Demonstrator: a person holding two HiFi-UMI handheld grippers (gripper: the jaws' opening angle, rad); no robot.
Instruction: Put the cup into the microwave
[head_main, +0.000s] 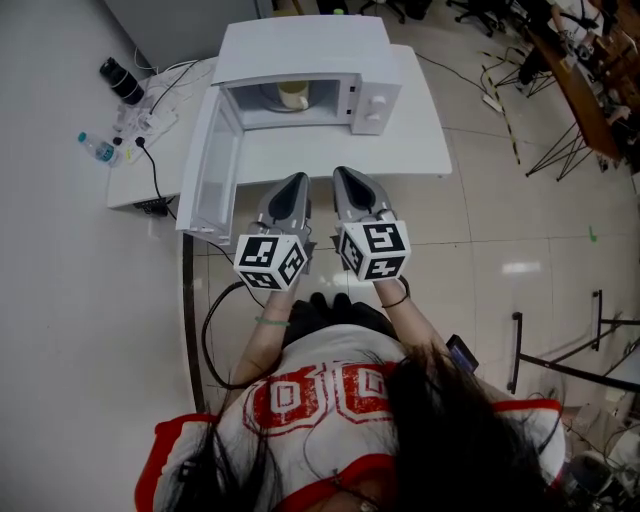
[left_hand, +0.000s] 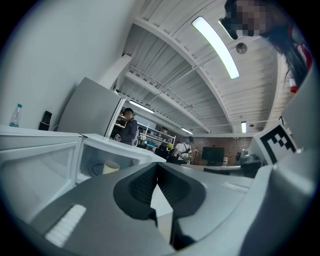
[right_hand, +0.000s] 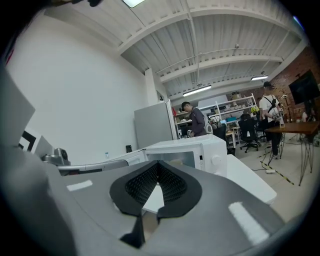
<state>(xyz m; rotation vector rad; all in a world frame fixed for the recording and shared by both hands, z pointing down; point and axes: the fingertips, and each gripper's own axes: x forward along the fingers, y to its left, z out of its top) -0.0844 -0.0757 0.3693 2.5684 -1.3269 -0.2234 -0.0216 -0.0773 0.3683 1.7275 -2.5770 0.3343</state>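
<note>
Inside the microwave (head_main: 365, 95) on the tabletop (head_main: 420, 140): cup (head_main: 293, 96) sits upright, door (head_main: 208, 170) swung open. Left gripper (head_main: 298, 180) and right gripper (head_main: 342, 175) hover at the front edge, fingers (left_hand: 144, 182) fully closed, holding nothing. Placement looks done; I'd keep both level and clear of the door.

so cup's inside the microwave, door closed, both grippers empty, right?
Not quite: the door is open, swung out to the left, as the head view shows. The cup is inside the microwave, and the left gripper and right gripper are both empty.
</note>
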